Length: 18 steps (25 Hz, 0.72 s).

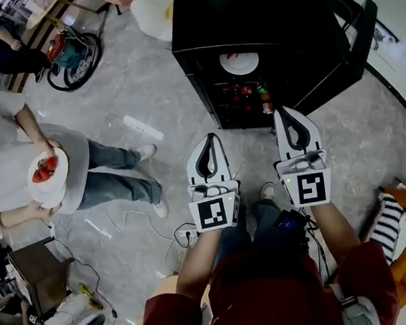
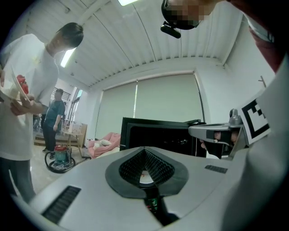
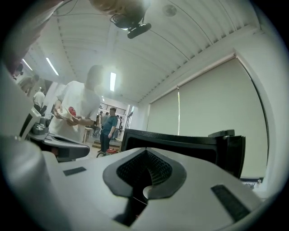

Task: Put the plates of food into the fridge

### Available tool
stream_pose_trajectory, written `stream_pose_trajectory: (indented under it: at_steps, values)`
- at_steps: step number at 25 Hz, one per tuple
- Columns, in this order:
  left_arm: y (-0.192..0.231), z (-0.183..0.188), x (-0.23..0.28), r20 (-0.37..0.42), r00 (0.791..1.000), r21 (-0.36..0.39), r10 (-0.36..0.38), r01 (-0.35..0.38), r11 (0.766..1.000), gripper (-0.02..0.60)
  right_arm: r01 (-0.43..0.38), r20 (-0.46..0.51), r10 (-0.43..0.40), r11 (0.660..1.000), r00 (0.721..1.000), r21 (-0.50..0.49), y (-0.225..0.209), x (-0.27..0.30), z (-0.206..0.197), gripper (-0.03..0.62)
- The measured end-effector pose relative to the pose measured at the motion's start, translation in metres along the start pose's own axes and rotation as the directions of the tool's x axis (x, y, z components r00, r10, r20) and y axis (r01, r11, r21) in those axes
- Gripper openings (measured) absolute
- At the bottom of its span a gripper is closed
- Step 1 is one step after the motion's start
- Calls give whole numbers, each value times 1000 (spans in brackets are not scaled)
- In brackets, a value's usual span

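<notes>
1. Red sleeves (image 1: 178, 319) of the person holding the rig fill the bottom of the head view.
2. Ahead stands the black fridge (image 1: 245, 16), its door (image 1: 362, 29) swung open to the right. One white plate (image 1: 239, 63) already sits on its upper shelf.
3. A bystander (image 1: 13, 142) well to the left holds a second plate (image 1: 51, 188) of strawberries (image 1: 44, 170).
4. The left gripper (image 1: 207, 137) and right gripper (image 1: 284, 110) both point at the fridge, jaws closed tip to tip on nothing.
5. That plate looks stiff, smooth and breakable, and the fruit loose. Pinching opposite rim edges and keeping it level seems wisest.
</notes>
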State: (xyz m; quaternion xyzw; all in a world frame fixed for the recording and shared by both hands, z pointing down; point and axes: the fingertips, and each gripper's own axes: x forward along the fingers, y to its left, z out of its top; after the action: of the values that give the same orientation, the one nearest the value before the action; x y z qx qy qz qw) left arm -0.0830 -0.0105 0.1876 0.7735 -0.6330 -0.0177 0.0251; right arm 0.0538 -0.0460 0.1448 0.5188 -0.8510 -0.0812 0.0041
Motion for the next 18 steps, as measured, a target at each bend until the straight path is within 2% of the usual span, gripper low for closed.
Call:
stream_pose_trajectory:
  at_steps: [9, 13, 18]
  values:
    - [-26, 37, -20, 3, 999, 16, -33, 33, 999, 6, -31, -4, 31, 998, 1000, -51, -7, -40, 37, 11]
    - [-31, 52, -27, 31, 998, 24, -46, 45, 999, 6, -25, -6, 24, 998, 1000, -62, -10, -56, 46, 11]
    - [-35, 57, -40, 32, 998, 35, -54, 53, 998, 6, -13, -2, 13, 999, 1000, -38, -5, -73, 55, 11]
